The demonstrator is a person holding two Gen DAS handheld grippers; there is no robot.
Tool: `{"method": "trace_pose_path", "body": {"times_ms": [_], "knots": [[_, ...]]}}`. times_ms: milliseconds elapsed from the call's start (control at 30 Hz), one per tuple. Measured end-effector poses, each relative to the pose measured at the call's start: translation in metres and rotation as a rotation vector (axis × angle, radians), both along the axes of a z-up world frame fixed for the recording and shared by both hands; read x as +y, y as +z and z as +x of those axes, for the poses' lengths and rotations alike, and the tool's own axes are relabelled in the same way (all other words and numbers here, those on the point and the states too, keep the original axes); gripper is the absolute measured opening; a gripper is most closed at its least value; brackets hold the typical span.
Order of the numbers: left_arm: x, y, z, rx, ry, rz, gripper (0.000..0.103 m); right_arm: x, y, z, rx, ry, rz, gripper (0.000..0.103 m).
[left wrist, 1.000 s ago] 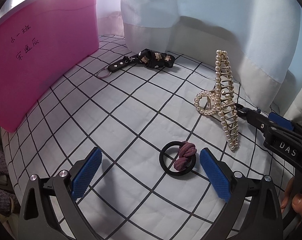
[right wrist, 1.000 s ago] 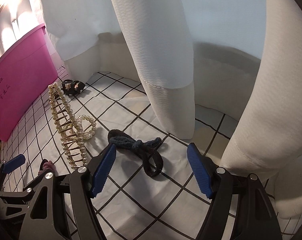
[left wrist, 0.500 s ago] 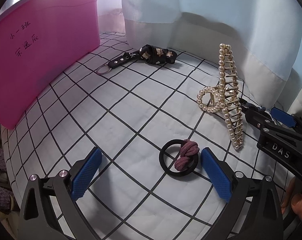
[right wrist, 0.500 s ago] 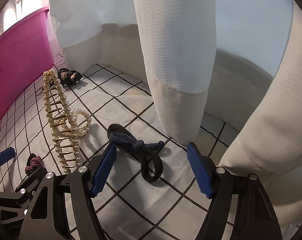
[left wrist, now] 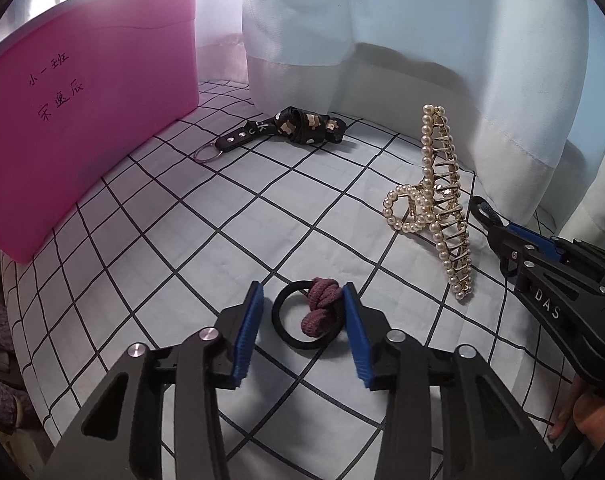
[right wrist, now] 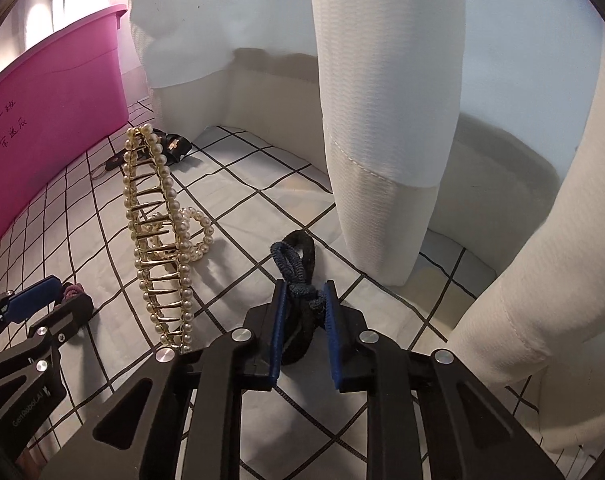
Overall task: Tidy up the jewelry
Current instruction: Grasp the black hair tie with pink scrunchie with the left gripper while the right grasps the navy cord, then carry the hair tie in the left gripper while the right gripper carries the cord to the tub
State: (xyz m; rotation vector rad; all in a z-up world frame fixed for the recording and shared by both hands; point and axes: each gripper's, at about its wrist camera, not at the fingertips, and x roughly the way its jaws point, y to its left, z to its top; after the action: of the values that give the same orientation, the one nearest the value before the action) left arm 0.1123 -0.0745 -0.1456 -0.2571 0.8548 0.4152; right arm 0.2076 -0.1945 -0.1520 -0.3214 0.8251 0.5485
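Note:
A black hair tie with a mauve knot (left wrist: 320, 312) lies on the checked cloth (left wrist: 182, 240), between the blue pads of my left gripper (left wrist: 302, 288). Its jaws are closing: the right pad meets the knot, and a sliver of cloth still shows at the left pad. In the right wrist view my right gripper (right wrist: 305, 284) is closing, and its pads pinch the knot of a dark blue and black hair tie (right wrist: 298, 252). A pearl and gold claw clip (left wrist: 442, 208) lies between the two grippers. The right gripper's tip (left wrist: 498, 228) shows at the right edge of the left wrist view.
A pink plastic bin (left wrist: 82, 112) with handwriting stands at the back left. A black patterned strap with a key ring (left wrist: 302, 128) lies near the white curtain (right wrist: 382, 120), whose folds hang onto the cloth close behind the dark hair tie. A person's fingers (left wrist: 582, 420) hold the right gripper.
Both grippers have gone from wide open to nearly closed, the left around the mauve-knot hair tie and the right onto the dark hair tie. Neither hand has shifted much.

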Motion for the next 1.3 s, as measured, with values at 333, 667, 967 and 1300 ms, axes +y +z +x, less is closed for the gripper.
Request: {"method": "trace_pose_path", "body": {"times_ms": [333, 667, 967, 1300], "knots": [[0.006, 0.003, -0.012, -0.061, -0.006, -0.065, 0.019, -0.032, 0.004, -0.023, 0.037, -0.039, 0.081, 0.018], [-0.01, 0.018, -0.037, -0.025, -0.072, -0.013, 0.019, -0.062, 0.012, -0.065, 0.101, -0.052, 0.112, 0.018], [-0.019, 0.085, -0.077, -0.032, -0.113, 0.034, 0.019, -0.077, 0.081, -0.107, 0.09, -0.002, 0.145, 0.018], [0.031, 0.186, -0.115, -0.179, 0.024, 0.077, 0.019, -0.046, 0.181, -0.126, -0.017, 0.143, 0.244, 0.018]]}}
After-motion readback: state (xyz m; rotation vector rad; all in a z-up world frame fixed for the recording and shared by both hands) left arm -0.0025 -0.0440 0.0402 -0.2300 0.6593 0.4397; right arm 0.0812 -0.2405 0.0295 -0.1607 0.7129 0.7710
